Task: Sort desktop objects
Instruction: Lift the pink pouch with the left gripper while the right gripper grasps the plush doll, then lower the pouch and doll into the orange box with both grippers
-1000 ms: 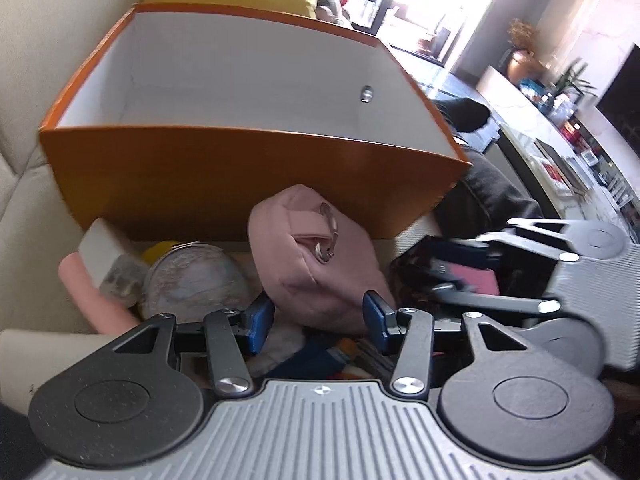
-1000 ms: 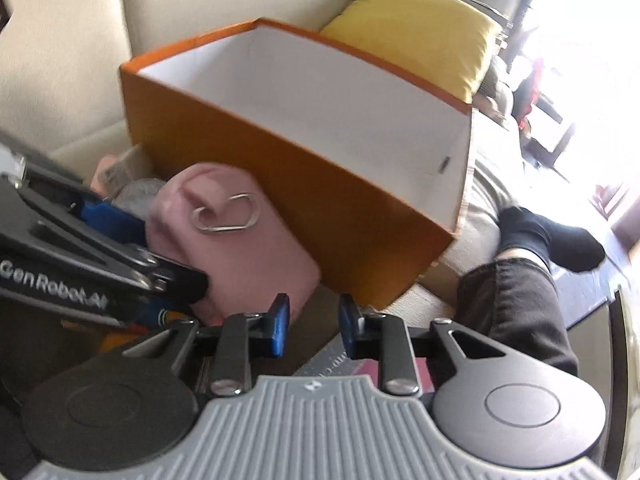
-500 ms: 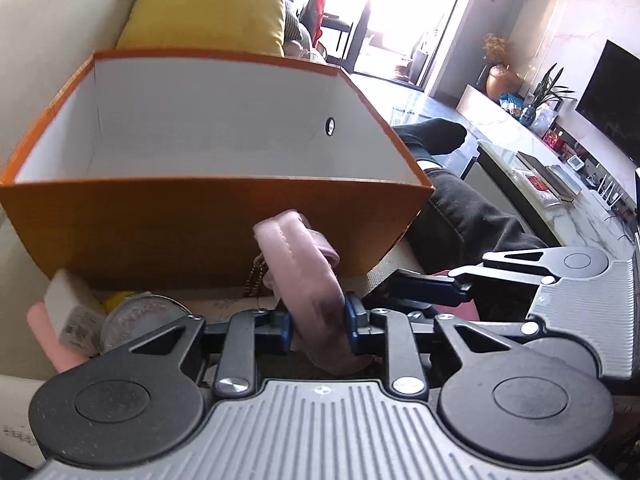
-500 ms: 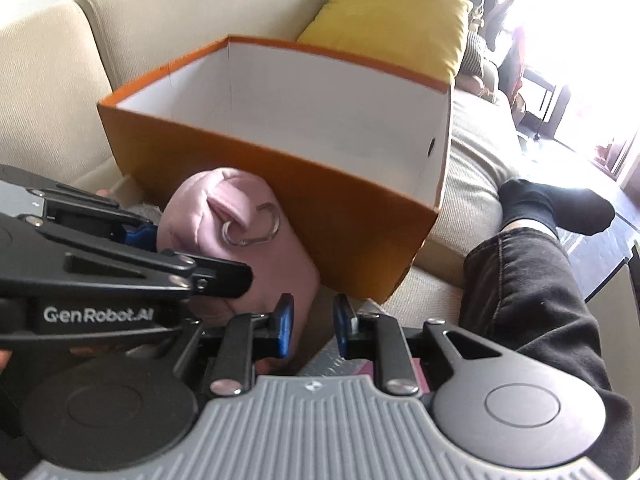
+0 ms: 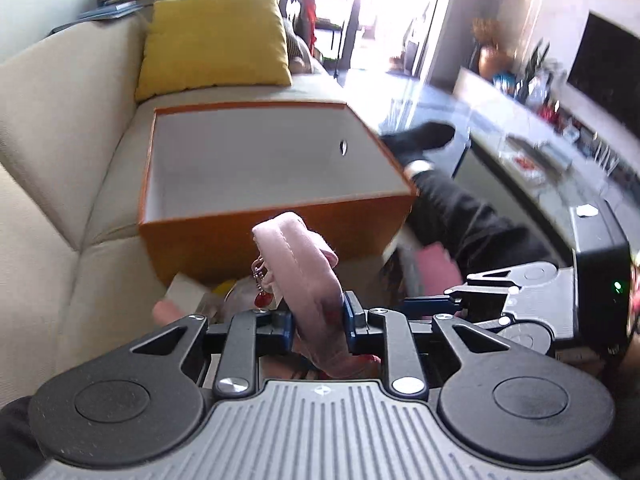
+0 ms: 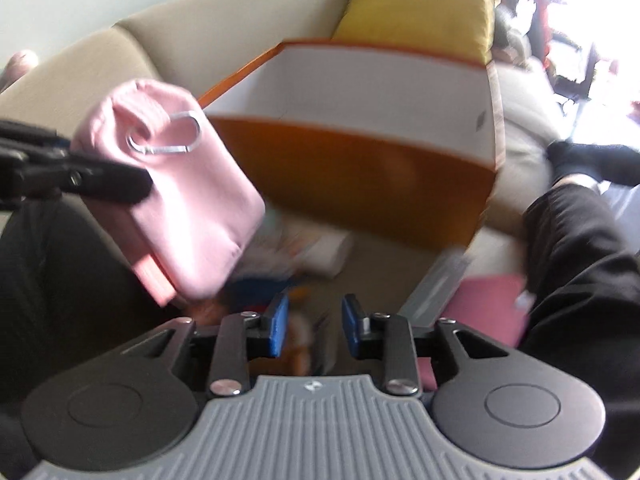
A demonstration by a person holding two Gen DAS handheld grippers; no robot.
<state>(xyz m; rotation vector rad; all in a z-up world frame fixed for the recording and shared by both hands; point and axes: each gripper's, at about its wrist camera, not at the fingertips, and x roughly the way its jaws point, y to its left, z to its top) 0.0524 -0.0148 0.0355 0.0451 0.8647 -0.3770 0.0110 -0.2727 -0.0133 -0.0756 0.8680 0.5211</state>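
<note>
A soft pink pouch [image 5: 304,272] with a silver carabiner [image 6: 168,136] and a small red charm [image 5: 263,299] hangs in the air in front of the orange box. My left gripper [image 5: 318,320] is shut on it, its blue pads pressing both sides. The right wrist view shows the pouch [image 6: 188,208] held up at the left. The orange box [image 5: 280,232] with a white inside stands open on the sofa and looks empty. My right gripper [image 6: 314,326] hovers low over the clutter, its jaws opening with nothing between them.
A yellow cushion [image 5: 216,40] leans on the beige sofa [image 5: 60,128] behind the box. A person's leg in black trousers [image 6: 580,248] lies to the right. A pink flat item [image 6: 492,304], a white block [image 5: 182,290] and blurred small things lie below the box.
My left gripper closed on the pink pouch and lifted it off the pile, up in front of the box. The right gripper's jaws have spread a little.
</note>
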